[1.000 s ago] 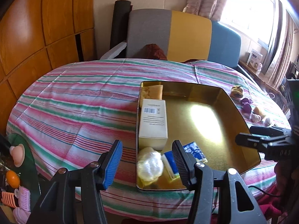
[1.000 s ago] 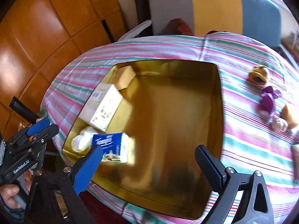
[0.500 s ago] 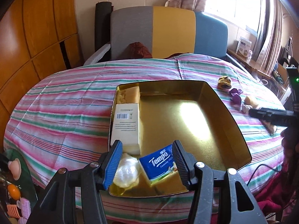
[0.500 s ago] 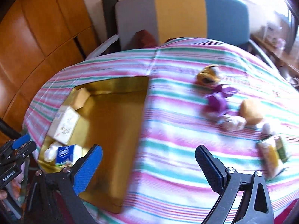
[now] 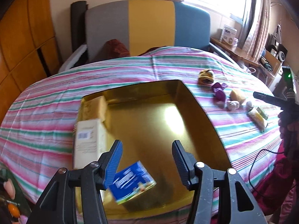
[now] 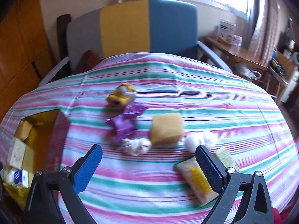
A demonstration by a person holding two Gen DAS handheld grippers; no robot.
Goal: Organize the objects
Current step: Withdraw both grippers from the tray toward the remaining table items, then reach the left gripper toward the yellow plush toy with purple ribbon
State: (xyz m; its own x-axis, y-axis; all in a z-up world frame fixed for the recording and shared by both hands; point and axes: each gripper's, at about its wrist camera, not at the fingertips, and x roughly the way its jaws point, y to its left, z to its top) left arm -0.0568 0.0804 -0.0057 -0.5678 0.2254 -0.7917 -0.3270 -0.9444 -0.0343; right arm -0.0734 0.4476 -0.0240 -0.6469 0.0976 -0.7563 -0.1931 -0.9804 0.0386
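Note:
A gold tray [image 5: 203,112] sits on the striped table and holds a white box [image 5: 87,140], a tan sponge [image 5: 101,106] and a blue tissue pack [image 5: 130,183]. My left gripper [image 5: 146,160] is open and empty above the tray's near end, the tissue pack just below its left finger. My right gripper [image 6: 148,166] is open and empty over loose items: a tan sponge [image 6: 166,128], a purple wrapper [image 6: 123,123], a yellow toy [image 6: 121,95], white balls [image 6: 136,146] and a yellow packet [image 6: 198,181]. The tray shows at the left of the right wrist view [image 6: 41,140].
A grey, yellow and blue sofa [image 5: 149,24] stands behind the table. Wood panelling is on the left. A side table with a white box [image 5: 229,34] stands at the right by the window. The right gripper's body [image 5: 276,100] shows at the right edge.
The right gripper has swung right, away from the tray to over the loose items. The left gripper's view has turned right, so the tissue pack now lies lower left between its fingers.

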